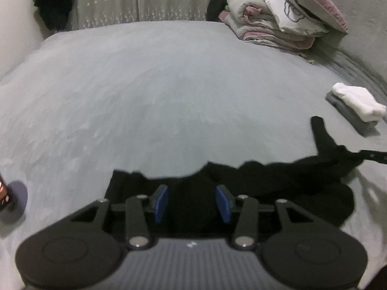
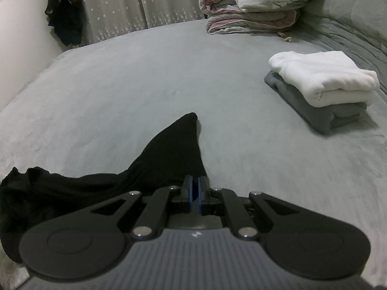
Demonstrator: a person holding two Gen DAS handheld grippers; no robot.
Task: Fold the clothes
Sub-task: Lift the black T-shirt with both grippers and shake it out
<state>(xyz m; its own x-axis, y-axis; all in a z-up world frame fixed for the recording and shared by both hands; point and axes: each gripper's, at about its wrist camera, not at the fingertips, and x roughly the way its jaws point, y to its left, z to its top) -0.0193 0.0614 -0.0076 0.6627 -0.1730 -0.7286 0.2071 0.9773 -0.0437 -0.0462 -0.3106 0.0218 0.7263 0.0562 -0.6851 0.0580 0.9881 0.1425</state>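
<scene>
While stretched as a long dark band across the near edge of the grey bed (image 1: pixel 169 84), black garment (image 1: pixel 254 183) running left to right, long axis crosswise to both claws. In the left wrist view, left gripper (image 1: pixel 192 201) poised directly over the garment's left portion, blue pads (image 1: pixel 161 201) standing apart, black cloth showing in the gap between them but no pad pressing on it: released, not grasping. Picture somewhat blurred, so exact height above the cloth impossible to tell. Farther right along the band, a narrow peak of cloth raised toward the far side, and a thin dark bar of the other tool entering from the right edge.

In the right wrist view, right gripper (image 2: pixel 194 193) clenched on the black garment (image 2: pixel 169 154), pads pinched together on a fold just ahead, a pointed flap of cloth rising away toward the far side, the rest of the garment trailing off left and bunching at the near left corner.

Judged as the deciding relation: garment anchored at its right end by the clenched claw, loose at its left end, lying straight under and slightly beyond the opened left claw, so the left hand nearer to the free end and best placed for a fresh hold there.

Well apart, far right on the bed: folded white garment (image 2: pixel 324 77) stacked on folded grey garment (image 2: pixel 312 111), and a bundled quilt (image 2: pixel 251 7) at the far side.
</scene>
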